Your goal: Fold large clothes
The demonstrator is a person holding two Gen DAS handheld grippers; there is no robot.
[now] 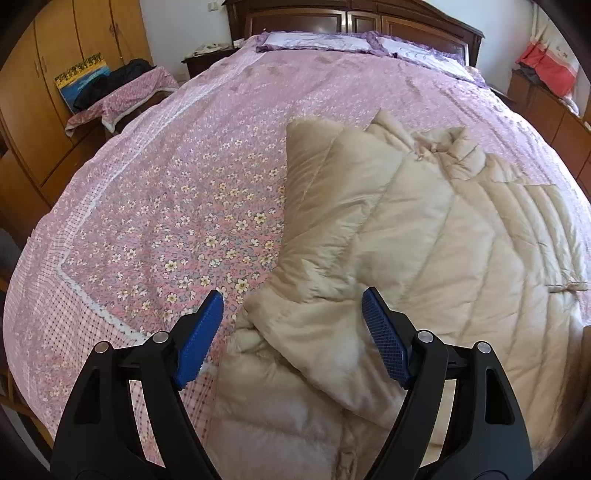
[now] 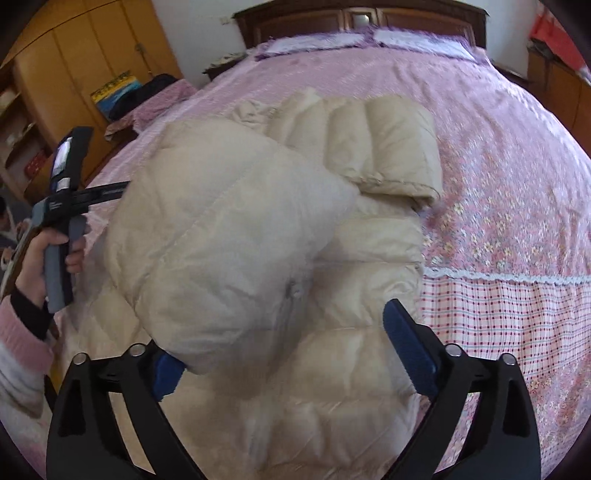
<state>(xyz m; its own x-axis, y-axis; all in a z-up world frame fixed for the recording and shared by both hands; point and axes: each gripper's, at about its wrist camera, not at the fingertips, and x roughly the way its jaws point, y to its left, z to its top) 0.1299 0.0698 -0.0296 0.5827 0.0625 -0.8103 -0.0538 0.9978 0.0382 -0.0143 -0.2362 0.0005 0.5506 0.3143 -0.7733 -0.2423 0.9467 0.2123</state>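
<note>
On the floral bedspread (image 1: 166,206), the beige puffer jacket (image 1: 424,229) is lying half folded, the left gripper (image 1: 291,332) hovering spread above its hem, gripping nothing. Through the right wrist view, the right gripper (image 2: 288,354) is gaping wide, a puffy sleeve (image 2: 229,251) sagging free between its jaws, probably being laid across the body.

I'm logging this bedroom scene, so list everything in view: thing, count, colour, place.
Puffy quilted down coat: one, beige, on bed, sleeve folded over its body.
Floral cotton bedspread: one, pink, covering bed.
Frilled pillows: two, purple-white, at headboard.
Carved wooden headboard: one, dark brown, far end.
Wooden wardrobe: one, orange-brown, left wall.
Dark clothing pile: one, black, on cloth-draped stand beside bed.
Left tool: one, black with blue pads, open over coat's edge.
Right tool: one, black with blue pads, open, coat between pads.
Hand: one, pink sleeve, gripping left tool.
</note>
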